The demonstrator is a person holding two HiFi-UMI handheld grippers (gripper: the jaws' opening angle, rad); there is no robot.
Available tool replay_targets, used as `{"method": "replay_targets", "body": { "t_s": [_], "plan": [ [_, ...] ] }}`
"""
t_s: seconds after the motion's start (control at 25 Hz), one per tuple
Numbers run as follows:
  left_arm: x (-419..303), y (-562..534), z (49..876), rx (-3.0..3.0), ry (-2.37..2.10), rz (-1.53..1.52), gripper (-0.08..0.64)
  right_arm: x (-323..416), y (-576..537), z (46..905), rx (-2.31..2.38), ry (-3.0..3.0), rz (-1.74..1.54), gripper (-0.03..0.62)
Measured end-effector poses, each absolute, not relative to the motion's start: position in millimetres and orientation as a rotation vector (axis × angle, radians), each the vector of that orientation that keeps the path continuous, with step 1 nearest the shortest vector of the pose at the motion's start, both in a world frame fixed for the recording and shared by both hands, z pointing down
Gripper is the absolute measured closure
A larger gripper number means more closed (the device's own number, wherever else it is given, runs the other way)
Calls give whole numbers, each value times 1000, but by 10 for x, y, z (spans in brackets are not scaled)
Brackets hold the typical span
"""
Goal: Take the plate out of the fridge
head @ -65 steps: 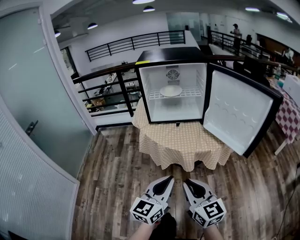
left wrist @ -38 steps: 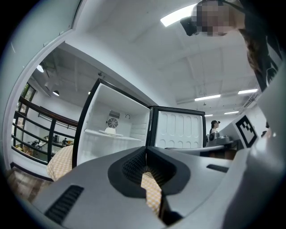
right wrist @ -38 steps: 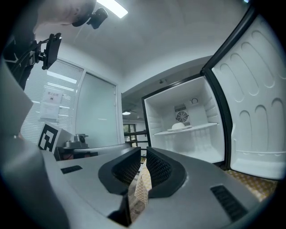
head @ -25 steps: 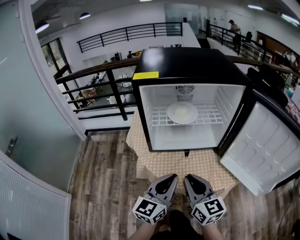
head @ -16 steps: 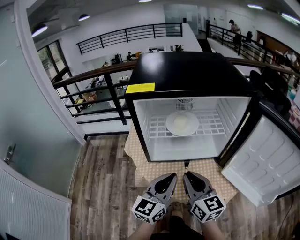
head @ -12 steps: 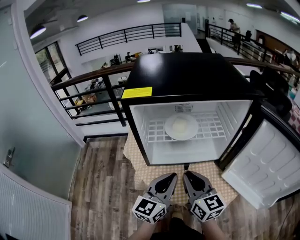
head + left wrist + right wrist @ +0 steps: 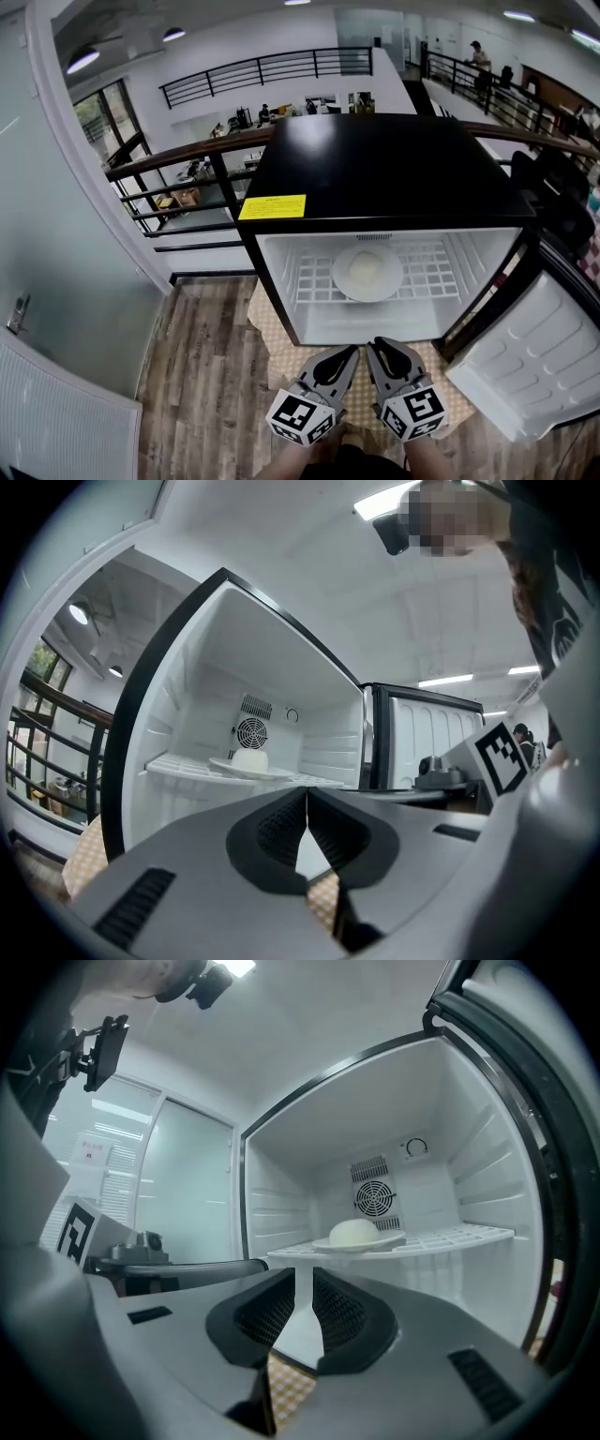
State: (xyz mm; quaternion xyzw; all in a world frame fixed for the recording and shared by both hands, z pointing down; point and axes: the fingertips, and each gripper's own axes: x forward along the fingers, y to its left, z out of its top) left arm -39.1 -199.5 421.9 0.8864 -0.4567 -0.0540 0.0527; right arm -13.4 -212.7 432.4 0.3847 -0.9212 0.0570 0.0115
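Only gripper views show the fan (image 7: 375, 1197) behind the plate (image 7: 366, 272) on the fridge (image 7: 375, 169) shelf (image 7: 433, 274); left gripper (image 7: 350, 351) fingers clenched empty, right gripper (image 7: 374, 346) barely parted, fridge nearer than before.

Bright, even indoor light comes from ceiling lamps (image 7: 82, 60) far overhead, and shadows are soft. The glossy black fridge top (image 7: 375, 169) carries a pale reflected sheen, while the white fridge interior (image 7: 281, 272) is close to blown out. The head view is sharp but strongly fisheyed: the railing (image 7: 262, 67) and the left wall (image 7: 56, 234) bow towards the edges. Both gripper views sit inside a dark round vignette, and a strip light (image 7: 389, 497) flares at the top of the left one. The near bodies of the left gripper (image 7: 307, 794) and right gripper (image 7: 304, 1274) are soft and shaded; the fridge interior beyond them is crisper.
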Motion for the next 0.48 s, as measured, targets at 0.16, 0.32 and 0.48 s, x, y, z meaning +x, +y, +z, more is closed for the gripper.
{"method": "replay_targets", "body": {
  "t_s": [0.16,0.32,0.48],
  "plan": [
    [-412,-2132,4185,2693,-1416,-158,551,-184,-2271,4258,1165,-2859,74,535],
    [-432,-2258,4182,2676,-1449,-160,551,-211,-2399,4197,1135,-2819,-74,535],
    [-409,-2342,4206,2664,-1474,-167,551,-185,-2522,4140,1137,-2725,-282,535]
  ]
}}
